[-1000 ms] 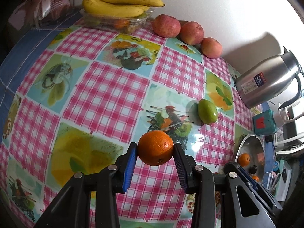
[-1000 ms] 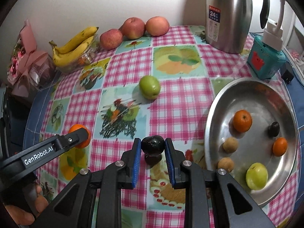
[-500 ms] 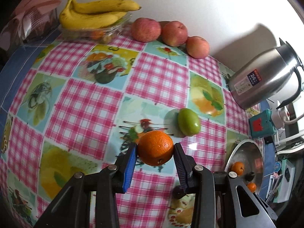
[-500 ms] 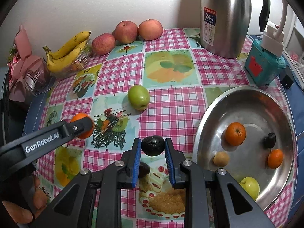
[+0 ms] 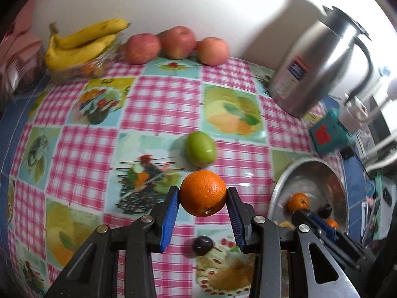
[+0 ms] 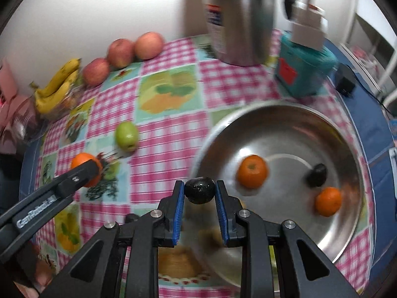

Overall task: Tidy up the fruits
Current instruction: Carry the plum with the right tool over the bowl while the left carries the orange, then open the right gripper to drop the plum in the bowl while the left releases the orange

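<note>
Above steel basin [image 6: 280, 114] rim: right tongs [image 6: 200, 193] clamp dark plum [image 6: 200, 190]; left tongs [image 5: 203, 195] clamp orange [image 5: 203, 193] just outside basin. Risk: early release bounces plum off rim onto worktop [image 5: 161, 104]; tongs may collide.

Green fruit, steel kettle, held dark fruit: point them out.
Green fruit [image 5: 200, 152]: left wrist view, middle of skin.
Steel kettle [image 5: 313, 62]: left wrist view, body.
Dark fruit [image 6: 200, 190]: right wrist view, front face.

Both tongs are black angular frames with silver screw heads and ribbed blue pads; the left tongs [image 6: 84, 171] carry white "GenRobot.AI" lettering along one arm, the right tongs [image 6: 200, 196] none visible
</note>
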{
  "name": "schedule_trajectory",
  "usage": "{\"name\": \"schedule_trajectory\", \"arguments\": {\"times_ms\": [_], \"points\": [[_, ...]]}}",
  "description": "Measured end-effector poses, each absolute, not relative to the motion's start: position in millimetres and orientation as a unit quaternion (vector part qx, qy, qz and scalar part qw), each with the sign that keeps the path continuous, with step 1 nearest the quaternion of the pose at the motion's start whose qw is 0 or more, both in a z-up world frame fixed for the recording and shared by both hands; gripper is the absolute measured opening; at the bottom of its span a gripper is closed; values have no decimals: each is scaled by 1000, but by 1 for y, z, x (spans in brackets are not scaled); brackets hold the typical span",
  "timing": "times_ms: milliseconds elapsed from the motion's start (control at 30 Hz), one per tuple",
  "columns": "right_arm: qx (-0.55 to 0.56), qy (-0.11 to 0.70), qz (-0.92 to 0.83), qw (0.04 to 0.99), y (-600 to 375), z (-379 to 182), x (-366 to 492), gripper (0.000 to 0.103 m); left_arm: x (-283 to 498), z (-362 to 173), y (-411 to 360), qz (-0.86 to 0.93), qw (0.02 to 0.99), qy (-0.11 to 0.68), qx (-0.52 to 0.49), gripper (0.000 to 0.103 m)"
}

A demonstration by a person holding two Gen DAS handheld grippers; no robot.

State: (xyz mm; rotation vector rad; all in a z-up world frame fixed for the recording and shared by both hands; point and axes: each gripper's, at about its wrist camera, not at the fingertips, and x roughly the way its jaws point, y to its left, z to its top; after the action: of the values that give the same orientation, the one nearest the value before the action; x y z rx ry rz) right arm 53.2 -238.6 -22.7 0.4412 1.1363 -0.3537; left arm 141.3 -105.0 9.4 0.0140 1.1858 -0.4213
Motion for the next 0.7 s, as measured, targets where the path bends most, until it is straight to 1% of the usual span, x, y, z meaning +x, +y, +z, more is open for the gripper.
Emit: {"name": "schedule_trajectory", "arguments": {"times_ms": [233,367,700], "points": [[243,521,-202,793,-278,-22,30,26,121,11,-143,-242,794,556,31,41],[261,517,-216,786,-296,-22,18,26,105,14,-169,-274,791,544,55,41],[277,496,-224,792,-312,-10,3,26,90,4,-202,-308,789,523,95,41]]}}
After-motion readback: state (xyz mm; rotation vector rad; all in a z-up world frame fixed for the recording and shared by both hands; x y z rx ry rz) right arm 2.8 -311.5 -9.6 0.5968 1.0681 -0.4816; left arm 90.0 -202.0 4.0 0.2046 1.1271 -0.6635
